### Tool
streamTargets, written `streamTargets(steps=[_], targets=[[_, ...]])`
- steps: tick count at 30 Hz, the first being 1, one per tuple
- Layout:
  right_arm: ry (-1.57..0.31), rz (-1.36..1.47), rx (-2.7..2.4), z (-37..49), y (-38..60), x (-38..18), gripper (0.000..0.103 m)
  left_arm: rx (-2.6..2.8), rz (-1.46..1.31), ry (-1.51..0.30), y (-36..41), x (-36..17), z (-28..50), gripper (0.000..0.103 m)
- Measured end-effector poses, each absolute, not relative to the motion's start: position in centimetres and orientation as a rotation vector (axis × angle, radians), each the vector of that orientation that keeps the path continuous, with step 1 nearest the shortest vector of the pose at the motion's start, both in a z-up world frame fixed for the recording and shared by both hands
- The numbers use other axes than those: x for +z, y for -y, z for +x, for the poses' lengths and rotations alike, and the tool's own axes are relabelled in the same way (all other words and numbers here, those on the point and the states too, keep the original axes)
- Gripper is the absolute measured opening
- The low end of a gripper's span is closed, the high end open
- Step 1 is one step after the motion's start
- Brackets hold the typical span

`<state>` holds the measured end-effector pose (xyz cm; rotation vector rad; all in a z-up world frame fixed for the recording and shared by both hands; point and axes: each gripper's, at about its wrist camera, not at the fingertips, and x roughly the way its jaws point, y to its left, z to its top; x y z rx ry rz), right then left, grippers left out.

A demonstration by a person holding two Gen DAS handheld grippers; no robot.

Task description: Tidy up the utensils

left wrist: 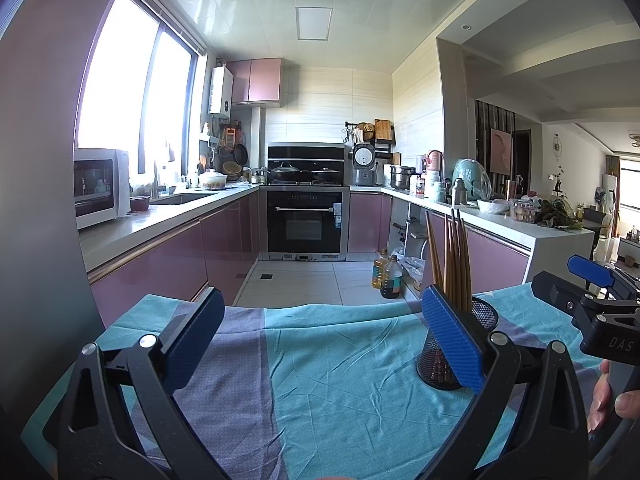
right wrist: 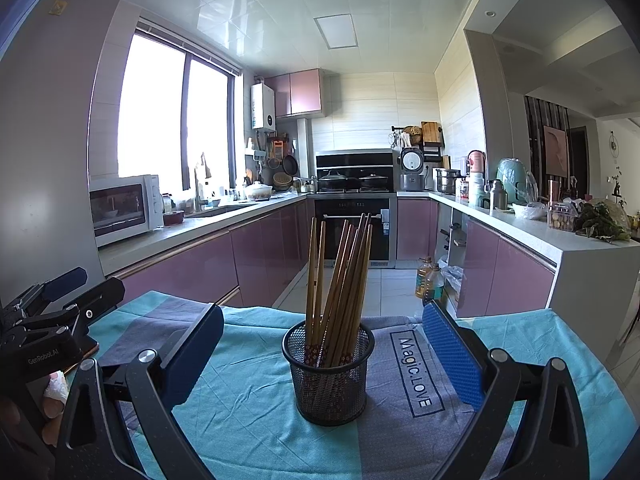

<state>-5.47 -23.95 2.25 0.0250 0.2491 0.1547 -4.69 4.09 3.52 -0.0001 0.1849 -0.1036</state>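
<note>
Hidden and cut-off parts on the cloth-covered table

From the left wrist, a blue finger pad [left wrist: 452,340] covers the left side of the mesh holder [left wrist: 482,344], so only some chopsticks [left wrist: 456,260] show, and the right gripper [left wrist: 592,270] is cut by the frame edge. From the right wrist, the mesh blurs the chopsticks' [right wrist: 340,276] lower ends, the left gripper [right wrist: 60,284] is partly out of frame, and the tablecloth's [right wrist: 256,400] near edge runs off the bottom.
</note>
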Motion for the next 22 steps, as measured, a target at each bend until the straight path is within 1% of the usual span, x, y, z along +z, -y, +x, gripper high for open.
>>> streamTargets(steps=[13, 16, 19, 22], targets=[[-0.26, 0.026, 0.158, -5.4, 24.2, 1.9, 0.096, -0.103, 0.0, -0.18, -4.1, 2.8, -5.0, 0.097], [-0.275, 0.024, 0.149, -5.1, 24.7, 1.6, 0.096, -0.104, 0.0, -0.208, -4.0, 2.6, -4.6, 0.097], [-0.337, 0.003, 0.108, -4.1, 25.9, 0.7, 0.096, -0.099, 0.006, -0.258, -4.1, 2.2, -3.8, 0.097], [-0.471, -0.009, 0.017, -1.7, 28.7, -1.5, 0.096, -0.086, 0.005, -0.334, -4.7, 1.2, -2.7, 0.097]])
